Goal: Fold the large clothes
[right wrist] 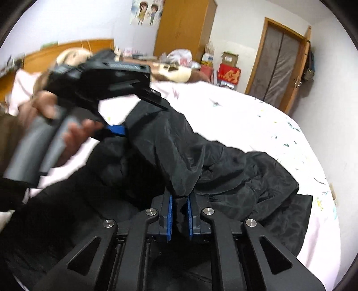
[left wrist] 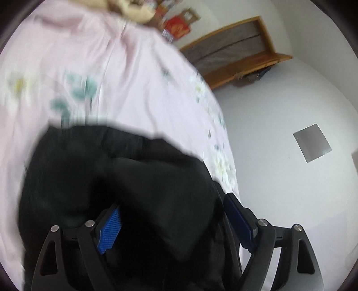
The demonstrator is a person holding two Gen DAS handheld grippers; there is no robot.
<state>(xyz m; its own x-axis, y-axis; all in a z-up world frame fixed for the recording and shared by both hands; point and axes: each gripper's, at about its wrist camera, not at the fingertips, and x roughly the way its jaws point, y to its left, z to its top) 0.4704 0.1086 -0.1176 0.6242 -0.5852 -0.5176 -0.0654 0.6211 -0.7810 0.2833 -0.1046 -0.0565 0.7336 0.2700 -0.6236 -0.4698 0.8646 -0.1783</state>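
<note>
A big black jacket (right wrist: 201,156) lies crumpled on a bed with a pink sheet (right wrist: 279,116) that has small flowers printed on it.

The right gripper (right wrist: 179,215) has its two blue pads squeezed close together, and a bunch of the black cloth is pinched tight between them. From there the cloth stretches up and away to the left gripper (right wrist: 118,129), which a hand (right wrist: 73,134) holds by its grey handle.

In the left wrist view, the left gripper (left wrist: 174,215) has its jaws spread wide. A thick fold of the jacket (left wrist: 125,174) fills the gap between the blue pads, but the pads are not pressed onto it. This view is blurry.

Past the bed stands a red box (right wrist: 229,76) with a large gold sign on it that looks like a Chinese character, too blurred to read. A poster (right wrist: 146,11) of two cartoon children hangs on the wall beside a wooden wardrobe (right wrist: 185,29). A brown door (right wrist: 282,60) is on the right.
</note>
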